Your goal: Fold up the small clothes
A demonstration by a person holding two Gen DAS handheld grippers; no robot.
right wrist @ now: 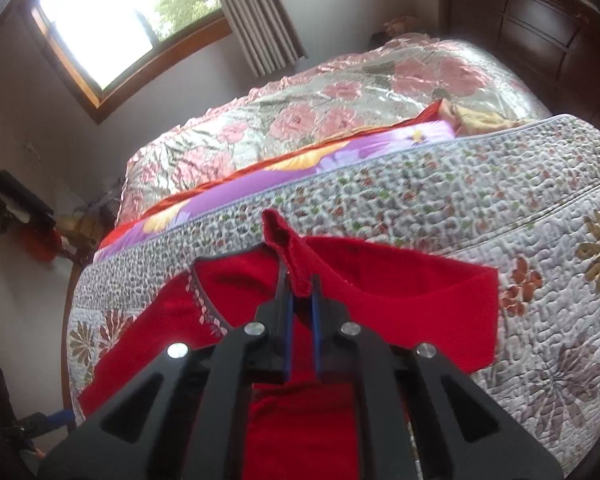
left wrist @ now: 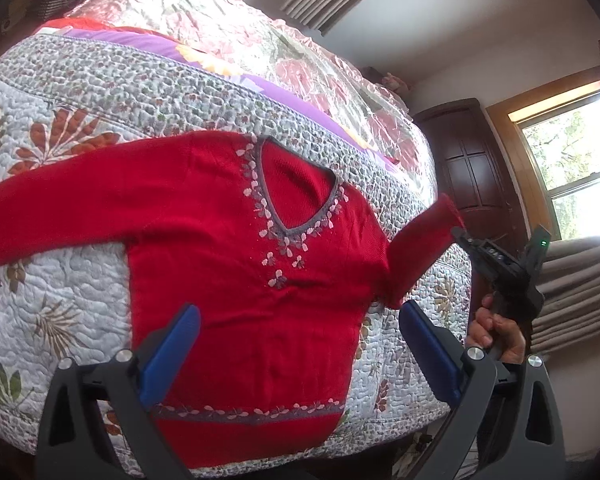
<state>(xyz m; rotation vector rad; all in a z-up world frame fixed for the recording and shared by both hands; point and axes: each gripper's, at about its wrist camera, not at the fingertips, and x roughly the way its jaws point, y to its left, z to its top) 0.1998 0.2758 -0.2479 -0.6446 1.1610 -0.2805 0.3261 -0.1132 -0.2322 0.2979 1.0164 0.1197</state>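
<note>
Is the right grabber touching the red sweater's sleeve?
Touching. The right wrist view shows the right gripper with its fingers pinched on the sleeve of the sweater.

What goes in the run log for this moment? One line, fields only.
step: fold sleeve | right tongs: shut on sleeve, lifted | left tongs: open above sweater | sweater flat on quilt

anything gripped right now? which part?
Right gripper is shut on the red sweater, pinching one sleeve's cuff end. Left gripper is open, holding nothing.
</note>
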